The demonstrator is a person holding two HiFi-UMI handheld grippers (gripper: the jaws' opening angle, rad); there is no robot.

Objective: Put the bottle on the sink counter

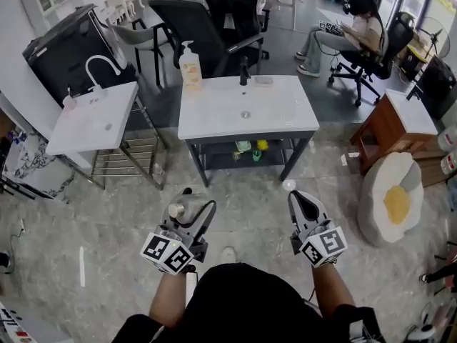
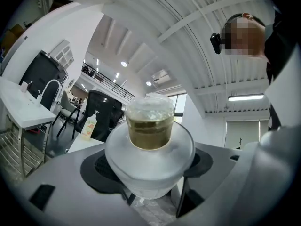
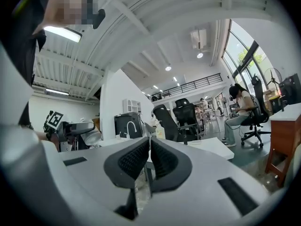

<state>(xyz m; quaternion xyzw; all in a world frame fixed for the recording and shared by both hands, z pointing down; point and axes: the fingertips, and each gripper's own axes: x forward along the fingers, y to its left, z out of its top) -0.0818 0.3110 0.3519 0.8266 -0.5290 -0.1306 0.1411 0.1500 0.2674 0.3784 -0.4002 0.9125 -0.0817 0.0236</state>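
Note:
A small clear bottle (image 2: 149, 145) with amber liquid and a clear cap sits between the jaws of my left gripper (image 2: 149, 171), which is shut on its wide body. In the head view the bottle (image 1: 178, 209) shows as a pale cap inside the left gripper (image 1: 187, 219), low over the floor. My right gripper (image 1: 300, 200) is shut with nothing between its pads (image 3: 134, 158). The white sink counter (image 1: 214, 116) stands straight ahead, a step away from both grippers. Its basin and black faucet (image 1: 245, 70) are at the middle and back.
A pump soap bottle (image 1: 190, 66) stands on the counter's back left corner. A second white sink unit (image 1: 86, 123) is on the left, a wooden stool (image 1: 389, 131) and an egg-shaped cushion (image 1: 391, 195) on the right. Office chairs and a seated person (image 1: 357, 27) are behind.

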